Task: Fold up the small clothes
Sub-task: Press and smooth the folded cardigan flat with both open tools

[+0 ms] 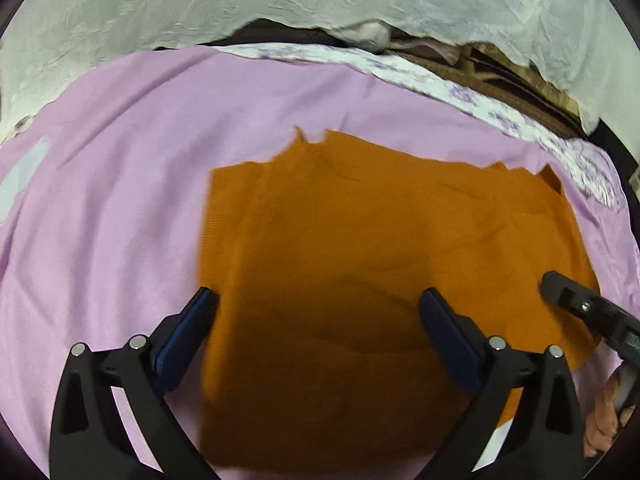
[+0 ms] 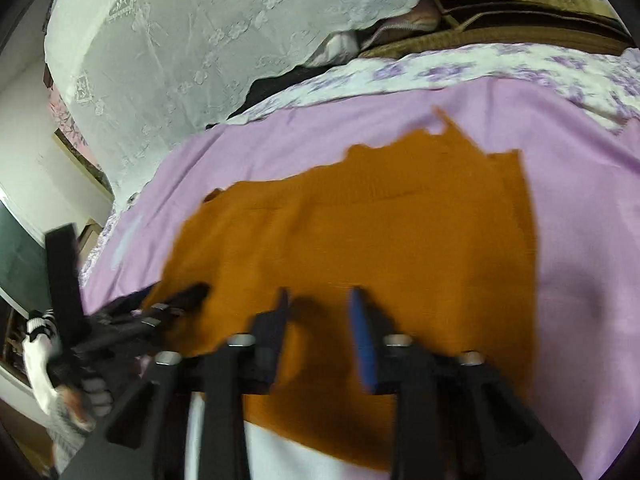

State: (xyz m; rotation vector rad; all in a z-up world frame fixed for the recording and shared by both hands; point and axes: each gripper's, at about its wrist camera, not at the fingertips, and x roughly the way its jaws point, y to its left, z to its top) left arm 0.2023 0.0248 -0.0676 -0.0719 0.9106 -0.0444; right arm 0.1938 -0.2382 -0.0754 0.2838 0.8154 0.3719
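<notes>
An orange knit garment (image 1: 360, 240) lies flat on a lilac sheet (image 1: 120, 160), with small tabs sticking out along its far edge. My left gripper (image 1: 318, 300) hovers over the garment's near left part, jaws wide open and nothing between them; its left finger is at the garment's left edge. In the right wrist view the same garment (image 2: 380, 232) spreads ahead, blurred. My right gripper (image 2: 318, 300) is low over its near edge, jaws a narrow gap apart, the cloth showing flat between them. Its tip (image 1: 554, 284) rests by the garment's right edge. The left gripper (image 2: 172, 294) enters from the left.
A white lace cloth (image 1: 280, 0) hangs behind the bed, above brown folded bedding (image 2: 520, 20). A floral sheet (image 1: 460, 88) borders the lilac one at the back. A person's hand (image 1: 604, 420) holds the right gripper; a striped white sleeve (image 2: 38, 332) holds the left.
</notes>
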